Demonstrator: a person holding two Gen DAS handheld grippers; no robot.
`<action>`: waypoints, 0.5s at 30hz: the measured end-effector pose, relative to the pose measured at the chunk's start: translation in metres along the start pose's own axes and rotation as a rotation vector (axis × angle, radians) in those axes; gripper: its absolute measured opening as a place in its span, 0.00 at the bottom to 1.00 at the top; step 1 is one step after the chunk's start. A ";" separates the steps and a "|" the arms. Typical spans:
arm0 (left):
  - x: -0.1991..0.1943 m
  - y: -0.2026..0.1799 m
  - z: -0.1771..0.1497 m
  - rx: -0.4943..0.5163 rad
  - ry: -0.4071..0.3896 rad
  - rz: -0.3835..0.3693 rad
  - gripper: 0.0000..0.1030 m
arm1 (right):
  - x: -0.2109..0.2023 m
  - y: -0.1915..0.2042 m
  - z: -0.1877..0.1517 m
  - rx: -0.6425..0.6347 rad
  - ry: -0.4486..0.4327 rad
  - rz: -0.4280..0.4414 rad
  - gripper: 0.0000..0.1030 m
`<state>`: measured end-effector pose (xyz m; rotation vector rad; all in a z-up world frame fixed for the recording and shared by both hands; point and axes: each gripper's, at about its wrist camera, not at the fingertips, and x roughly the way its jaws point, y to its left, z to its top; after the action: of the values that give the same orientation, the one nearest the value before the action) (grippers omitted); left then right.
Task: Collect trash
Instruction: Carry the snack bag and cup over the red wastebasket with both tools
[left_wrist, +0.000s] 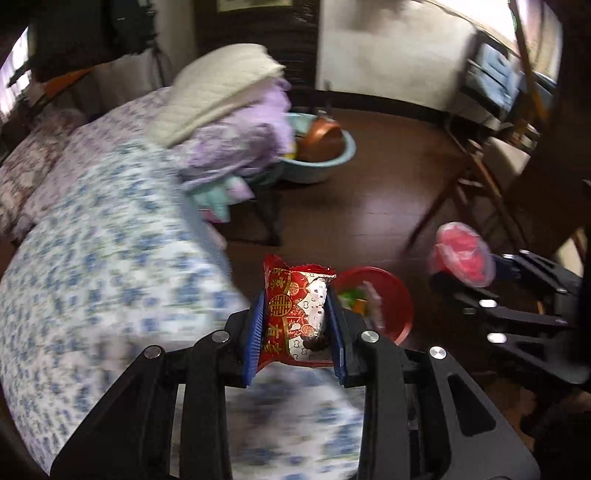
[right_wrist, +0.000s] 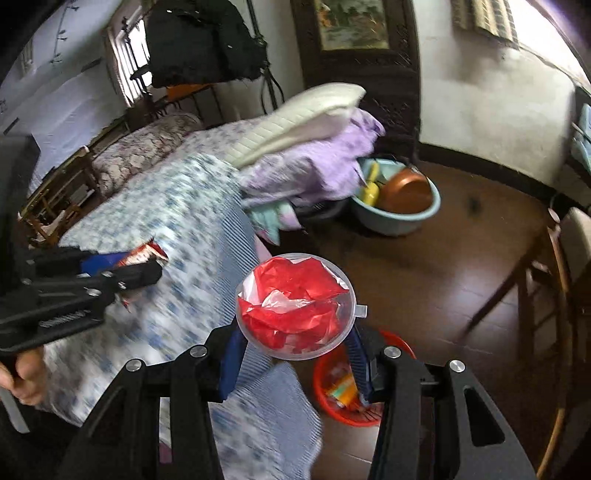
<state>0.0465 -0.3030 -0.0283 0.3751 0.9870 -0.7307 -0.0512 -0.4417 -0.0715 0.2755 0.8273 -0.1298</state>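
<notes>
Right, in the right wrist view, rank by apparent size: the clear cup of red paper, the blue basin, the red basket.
1. Clear cup, though it is nearest the camera.
2. Blue basin.
3. Red basket, partly hidden.

- two grippers: left gripper at 6 o'clock in its own view, right gripper same in its view
- one red snack wrapper
- one clear plastic cup stuffed with red and white paper
- one red basket, at 5 o'clock
- one light-blue basin, around 1 o'clock, with one copper-coloured pot in it
- one bed, 10 o'clock
- one wooden chair, 3 o'clock
</notes>
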 end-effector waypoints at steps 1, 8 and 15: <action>0.004 -0.011 0.000 0.019 0.009 -0.019 0.31 | 0.005 -0.010 -0.006 0.010 0.016 -0.001 0.47; 0.042 -0.062 -0.005 0.084 0.096 -0.080 0.31 | 0.039 -0.048 -0.035 0.065 0.095 -0.020 0.47; 0.098 -0.094 -0.015 0.076 0.221 -0.090 0.31 | 0.079 -0.074 -0.064 0.106 0.173 -0.037 0.47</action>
<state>0.0047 -0.3978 -0.1171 0.4874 1.1929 -0.8223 -0.0600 -0.4940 -0.1854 0.3746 0.9989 -0.1866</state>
